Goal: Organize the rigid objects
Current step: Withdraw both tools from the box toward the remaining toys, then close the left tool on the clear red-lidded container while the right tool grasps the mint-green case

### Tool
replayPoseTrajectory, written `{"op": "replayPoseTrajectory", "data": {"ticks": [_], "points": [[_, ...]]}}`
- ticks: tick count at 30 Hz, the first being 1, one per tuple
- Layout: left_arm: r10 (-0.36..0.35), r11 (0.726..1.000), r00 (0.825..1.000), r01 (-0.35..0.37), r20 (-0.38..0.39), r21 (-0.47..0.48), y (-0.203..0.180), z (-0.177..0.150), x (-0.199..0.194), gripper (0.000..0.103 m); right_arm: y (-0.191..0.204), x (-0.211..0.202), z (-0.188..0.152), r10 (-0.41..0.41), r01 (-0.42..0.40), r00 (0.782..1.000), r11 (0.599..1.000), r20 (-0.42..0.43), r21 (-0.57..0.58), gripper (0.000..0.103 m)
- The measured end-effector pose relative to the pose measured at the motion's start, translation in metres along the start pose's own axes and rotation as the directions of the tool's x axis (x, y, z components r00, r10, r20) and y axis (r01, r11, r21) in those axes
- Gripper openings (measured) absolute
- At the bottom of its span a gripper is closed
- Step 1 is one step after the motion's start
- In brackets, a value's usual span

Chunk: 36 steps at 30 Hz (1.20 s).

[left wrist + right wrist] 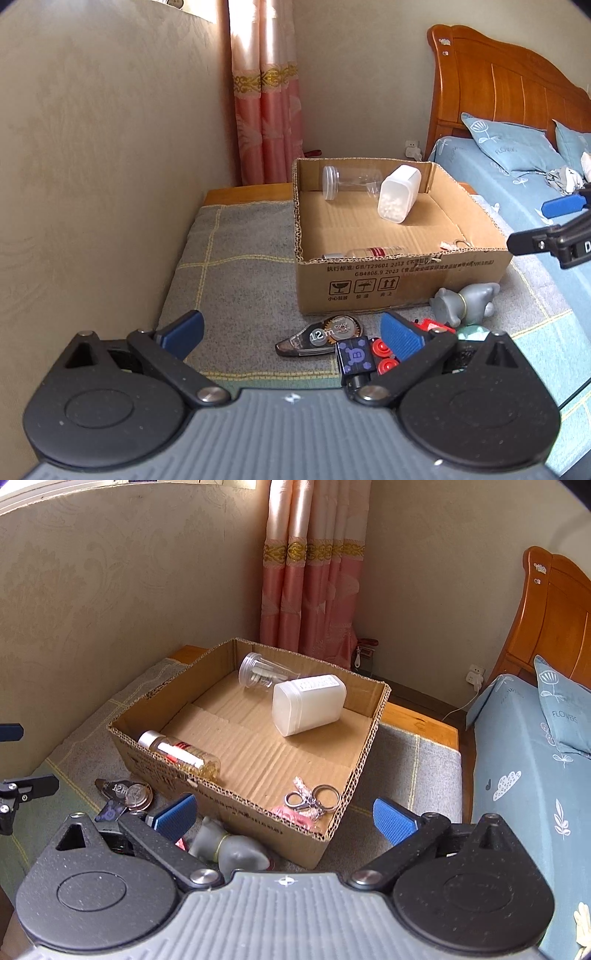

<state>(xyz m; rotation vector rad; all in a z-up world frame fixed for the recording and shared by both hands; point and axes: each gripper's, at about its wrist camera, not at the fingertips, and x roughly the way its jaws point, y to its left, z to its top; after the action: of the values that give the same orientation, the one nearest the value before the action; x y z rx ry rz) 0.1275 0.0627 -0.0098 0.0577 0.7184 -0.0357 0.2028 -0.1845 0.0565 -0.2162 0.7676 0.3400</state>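
Left wrist view: my left gripper (pixel 291 332) stands wide and empty, low over the grey cloth (pixel 240 240). Just ahead between its fingers lies the correction tape (pixel 321 334) — flat, its long axis running across my reach, pointed nose to my left. I judge I would have to turn the wrist to close across its narrow width. The cardboard box (pixel 399 284) sits beyond it. My right gripper (pixel 284 812), also wide and empty, hovers by the box's near corner, farther from the tape.

Both wrist views low, near, facing the shared cardboard box (pixel 399 284).
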Motion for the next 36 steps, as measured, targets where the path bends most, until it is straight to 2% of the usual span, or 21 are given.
{"op": "replayPoseTrajectory", "data": {"ticks": [11, 16, 22, 24, 28, 36], "points": [[-0.035, 0.999, 0.999, 0.035, -0.004, 0.005, -0.004, -0.006, -0.002, 0.101, 0.042, 0.031, -0.063, -0.021, 0.018, 0.995, 1.000, -0.101, -0.025, 0.103], [-0.062, 0.998, 0.998, 0.062, -0.006, 0.016, -0.010, -0.011, -0.005, 0.101, 0.047, 0.046, -0.071, 0.013, -0.008, 0.993, 0.999, -0.120, 0.043, 0.103], [-0.067, 0.996, 0.998, 0.068, -0.022, 0.055, -0.023, -0.015, -0.008, 0.101, 0.053, 0.059, -0.077, -0.024, 0.031, 0.994, 0.997, -0.110, 0.071, 0.103], [-0.072, 0.995, 0.997, 0.073, -0.030, 0.064, -0.029, -0.016, -0.009, 0.101, 0.052, 0.061, -0.081, -0.050, 0.057, 0.993, 0.996, -0.109, 0.064, 0.103], [-0.082, 0.992, 0.996, 0.086, -0.046, 0.089, -0.041, -0.018, -0.010, 0.101, 0.039, 0.059, -0.093, -0.018, 0.031, 0.991, 0.994, -0.130, 0.102, 0.103], [-0.097, 0.981, 0.992, 0.110, -0.086, 0.158, -0.077, -0.025, -0.007, 0.101, 0.023, 0.048, -0.108, 0.024, -0.019, 0.996, 0.999, -0.091, 0.048, 0.103]]}}
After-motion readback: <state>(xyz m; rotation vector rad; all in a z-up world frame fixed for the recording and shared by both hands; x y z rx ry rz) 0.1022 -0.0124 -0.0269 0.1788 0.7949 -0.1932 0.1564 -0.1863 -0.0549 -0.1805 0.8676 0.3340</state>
